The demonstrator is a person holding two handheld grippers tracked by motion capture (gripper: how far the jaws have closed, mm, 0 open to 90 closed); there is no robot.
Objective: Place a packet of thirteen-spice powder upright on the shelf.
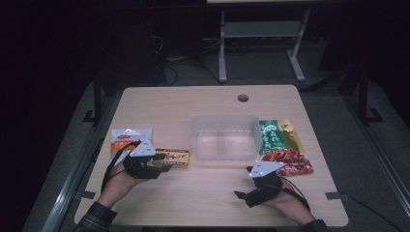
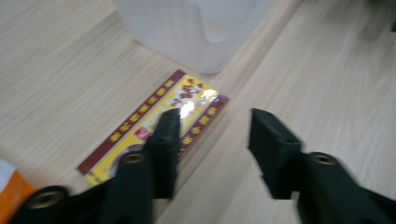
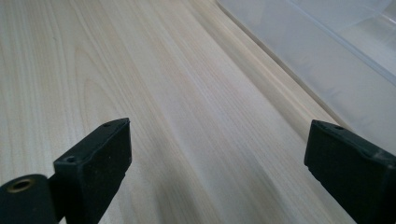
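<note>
The green snack packet (image 1: 276, 136), lying just right of the clear plastic box (image 1: 225, 137) on the desk, carries large white Chinese characters on its face, too small to make out singly in the high view. The yellow packet with dark red borders (image 2: 159, 122) bears a row of small yellow characters along each border and a red label near its middle; blur in the left gripper view keeps them unreadable. The white and orange packet (image 1: 129, 138) shows a small red mark, also illegible.
</note>
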